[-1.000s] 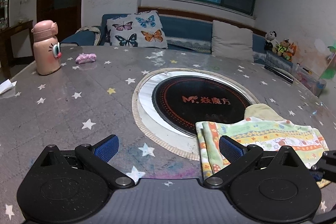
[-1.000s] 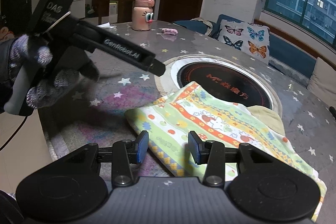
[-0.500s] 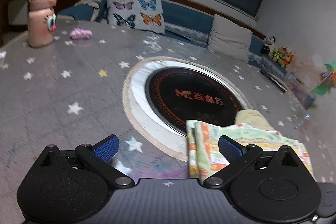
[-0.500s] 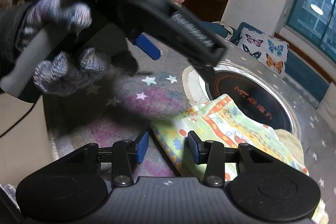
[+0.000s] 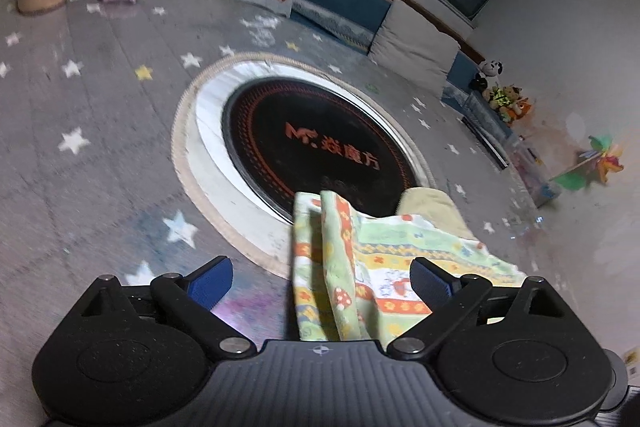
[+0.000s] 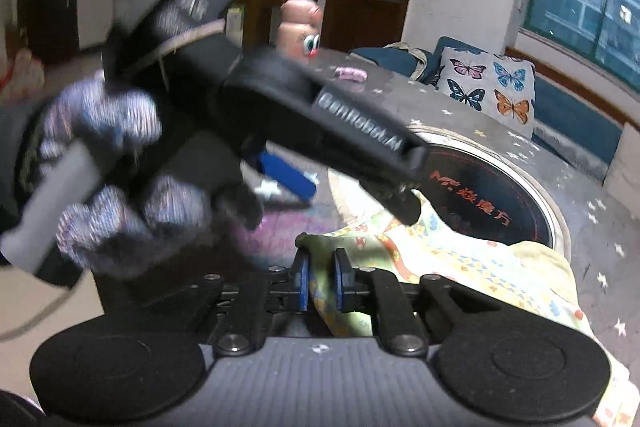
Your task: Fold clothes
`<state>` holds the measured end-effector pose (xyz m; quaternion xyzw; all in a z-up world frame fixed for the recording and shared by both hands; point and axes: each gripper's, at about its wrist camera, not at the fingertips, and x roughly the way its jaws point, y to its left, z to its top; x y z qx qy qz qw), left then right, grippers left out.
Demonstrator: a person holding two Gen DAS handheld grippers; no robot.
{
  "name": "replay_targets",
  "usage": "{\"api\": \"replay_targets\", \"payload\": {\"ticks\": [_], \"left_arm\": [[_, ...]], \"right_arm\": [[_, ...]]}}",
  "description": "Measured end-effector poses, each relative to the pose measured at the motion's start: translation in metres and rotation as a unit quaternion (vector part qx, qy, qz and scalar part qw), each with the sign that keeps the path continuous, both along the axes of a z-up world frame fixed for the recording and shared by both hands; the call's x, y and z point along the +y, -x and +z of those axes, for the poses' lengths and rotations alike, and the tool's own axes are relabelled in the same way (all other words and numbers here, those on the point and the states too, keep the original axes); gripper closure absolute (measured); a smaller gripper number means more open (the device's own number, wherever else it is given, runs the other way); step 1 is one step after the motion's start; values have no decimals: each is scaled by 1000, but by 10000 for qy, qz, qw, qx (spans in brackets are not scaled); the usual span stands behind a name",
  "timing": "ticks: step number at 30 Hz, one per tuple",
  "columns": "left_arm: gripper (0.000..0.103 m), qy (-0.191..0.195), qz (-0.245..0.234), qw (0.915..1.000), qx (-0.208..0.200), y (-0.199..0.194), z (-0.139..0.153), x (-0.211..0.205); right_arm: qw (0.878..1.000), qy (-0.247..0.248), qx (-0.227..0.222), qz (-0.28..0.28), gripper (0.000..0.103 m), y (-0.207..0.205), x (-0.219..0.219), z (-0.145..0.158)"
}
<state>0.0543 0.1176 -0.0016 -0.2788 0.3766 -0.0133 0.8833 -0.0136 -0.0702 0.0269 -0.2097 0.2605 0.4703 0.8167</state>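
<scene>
Right wrist view: the right gripper [image 6: 319,281] pinches a corner of the patterned cloth [image 6: 460,267] at lower centre of the frame. The left gripper [image 5: 320,281] is spread wide, the folded edge between its fingers, ungripped. Held by one corner only, the fold could slip or sag. The cloth, pale green with orange bands, lies beside the table's black round plate [image 5: 320,143]
</scene>
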Motion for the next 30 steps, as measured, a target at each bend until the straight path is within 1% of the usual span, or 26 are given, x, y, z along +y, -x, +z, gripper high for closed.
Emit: {"api": "replay_targets", "payload": {"ticks": [1, 3, 5, 7, 9, 11, 12, 13, 15, 18, 21, 25, 28, 30], "left_arm": [[12, 104, -24, 9999, 29, -2, -1, -1], [21, 304, -90, 9995, 87, -5, -4, -3], [28, 462, -159, 9987, 141, -8, -7, -6], [39, 562, -205, 9981, 148, -9, -10, -8], [63, 697, -230, 9971, 195, -11, -14, -9], [75, 750, -206, 9967, 212, -11, -17, -8], [80, 763, -188, 9967, 214, -11, -18, -7], [81, 772, -172, 9966, 216, -10, -19, -7], [86, 784, -143, 9966, 218, -10, -21, -6], [88, 768, -117, 9968, 207, -10, -22, -5], [88, 717, -112, 9972, 180, -9, -22, -7], [88, 725, -99, 9972, 165, -8, -23, -6], [88, 696, -99, 9974, 156, -8, -23, -7], [88, 677, -97, 9975, 155, -8, -22, -8]], "right_arm": [[10000, -79, 41, -16, 93, -2, -4, 4], [9997, -205, 110, -36, 93, -3, -10, 9], [9992, -345, 218, -52, 93, -3, -20, 13], [9986, -438, 287, -42, 93, -2, -26, 15], [9982, -491, 333, -19, 93, -1, -29, 15], [9980, -514, 365, 9, 93, 1, -31, 14], [9979, -521, 380, 9, 93, 1, -32, 14], [9978, -529, 398, 6, 93, 1, -33, 13], [9973, -564, 469, -21, 92, 0, -36, 12], [9954, -675, 677, -86, 89, -1, -45, 10], [9947, -735, 644, -307, 89, -6, -61, 13], [9919, -686, 517, -934, 88, -24, -90, 11], [9858, -602, 481, -1494, 88, -44, -111, 4], [9794, -525, 450, -1897, 88, -61, -125, -5]]}}
